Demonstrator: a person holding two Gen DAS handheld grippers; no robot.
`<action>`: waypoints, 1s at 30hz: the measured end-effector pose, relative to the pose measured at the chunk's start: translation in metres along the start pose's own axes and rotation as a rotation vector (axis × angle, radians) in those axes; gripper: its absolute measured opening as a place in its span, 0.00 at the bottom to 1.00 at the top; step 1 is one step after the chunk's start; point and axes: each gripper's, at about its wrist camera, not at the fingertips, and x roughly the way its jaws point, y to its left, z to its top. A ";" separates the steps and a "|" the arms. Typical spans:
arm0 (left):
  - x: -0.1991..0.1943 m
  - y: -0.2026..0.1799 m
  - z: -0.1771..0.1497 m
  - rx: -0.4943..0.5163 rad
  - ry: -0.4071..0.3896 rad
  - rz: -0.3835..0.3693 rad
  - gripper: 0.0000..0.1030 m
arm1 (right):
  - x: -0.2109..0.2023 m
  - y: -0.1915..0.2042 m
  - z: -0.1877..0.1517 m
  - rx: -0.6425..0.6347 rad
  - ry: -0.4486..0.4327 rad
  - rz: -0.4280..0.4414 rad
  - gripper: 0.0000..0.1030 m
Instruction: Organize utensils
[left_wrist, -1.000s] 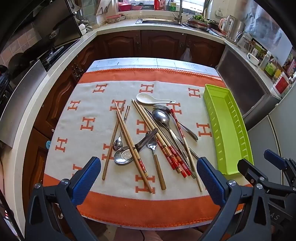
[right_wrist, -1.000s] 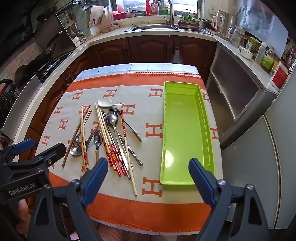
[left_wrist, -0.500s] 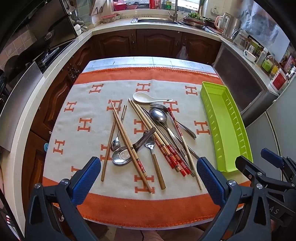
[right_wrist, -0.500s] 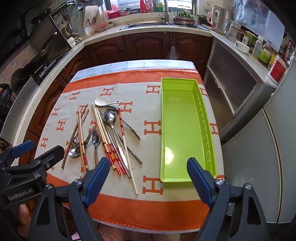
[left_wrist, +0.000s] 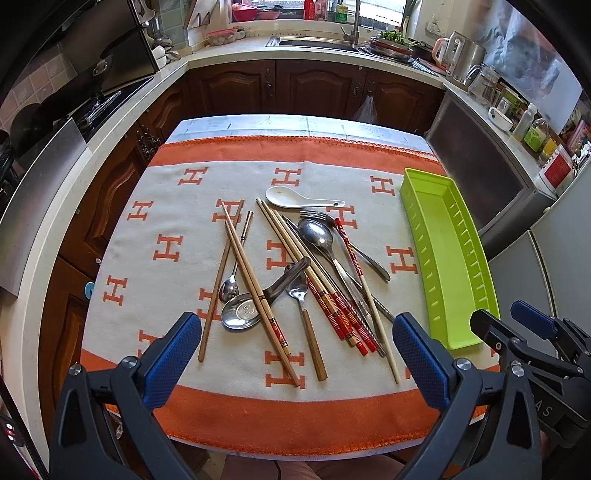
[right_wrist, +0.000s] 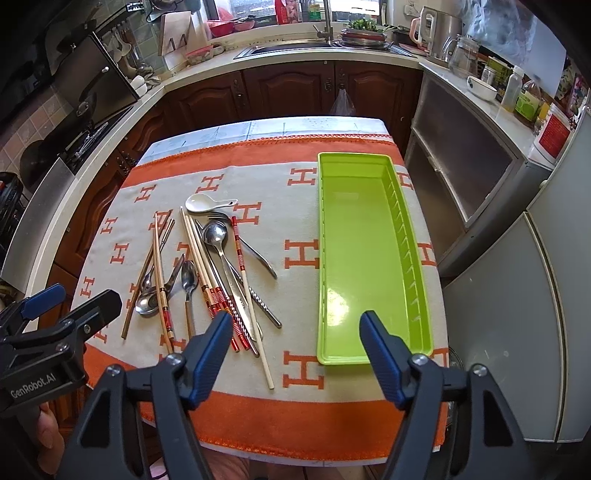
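Observation:
A pile of utensils (left_wrist: 295, 273) lies on the orange-and-cream cloth: several wooden and red-banded chopsticks, metal spoons, a fork, a wood-handled spoon, and a white ceramic spoon (left_wrist: 295, 197) at the far end. The pile also shows in the right wrist view (right_wrist: 214, 266). An empty lime-green tray (right_wrist: 365, 254) lies lengthwise to the right of the pile; it also shows in the left wrist view (left_wrist: 443, 254). My left gripper (left_wrist: 295, 347) is open and empty above the near end of the pile. My right gripper (right_wrist: 295, 347) is open and empty above the near edge, between pile and tray.
The cloth (left_wrist: 207, 406) covers a small table with its near edge just below the grippers. Dark wood cabinets, a sink counter (left_wrist: 314, 40) and a stove (left_wrist: 92, 107) ring the table. A grey fridge (right_wrist: 517, 325) stands close on the right.
Both grippers have drawn back a little from the table and risen, so the table looks smaller. The utensils and tray have not moved.

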 end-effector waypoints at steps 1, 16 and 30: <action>0.000 -0.001 0.000 0.001 -0.001 0.001 0.99 | 0.000 0.000 0.000 0.000 0.001 0.004 0.66; 0.001 -0.013 0.002 0.034 0.007 -0.009 0.99 | 0.003 -0.006 0.000 0.010 0.004 0.010 0.65; 0.000 -0.012 0.002 0.040 0.007 0.005 0.99 | 0.002 -0.005 0.000 0.011 0.004 0.016 0.65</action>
